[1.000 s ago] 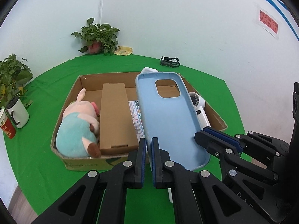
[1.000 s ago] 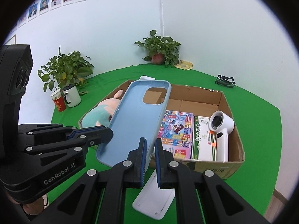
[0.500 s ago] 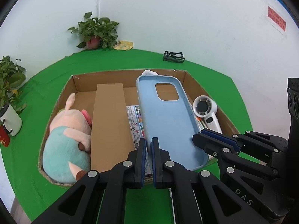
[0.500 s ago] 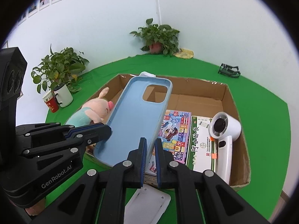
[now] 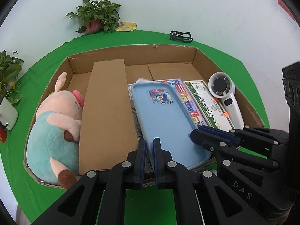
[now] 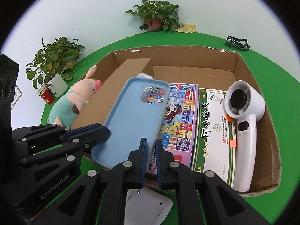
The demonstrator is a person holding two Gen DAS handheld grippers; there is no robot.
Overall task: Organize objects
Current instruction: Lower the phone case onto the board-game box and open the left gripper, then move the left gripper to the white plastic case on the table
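Left wrist view: you look steeply down along your left hand-held gripper [image 5: 149,146], close over the near edge of the cardboard box [image 5: 131,53].
Right wrist view: same downward slant, from the right and equally close.
Shared: box interior, blue phone case [image 6: 131,116], each other's gripper, green worktop [image 6: 271,71].

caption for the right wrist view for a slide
Both grippers hold a blue phone case over a cardboard box of toys and packages.
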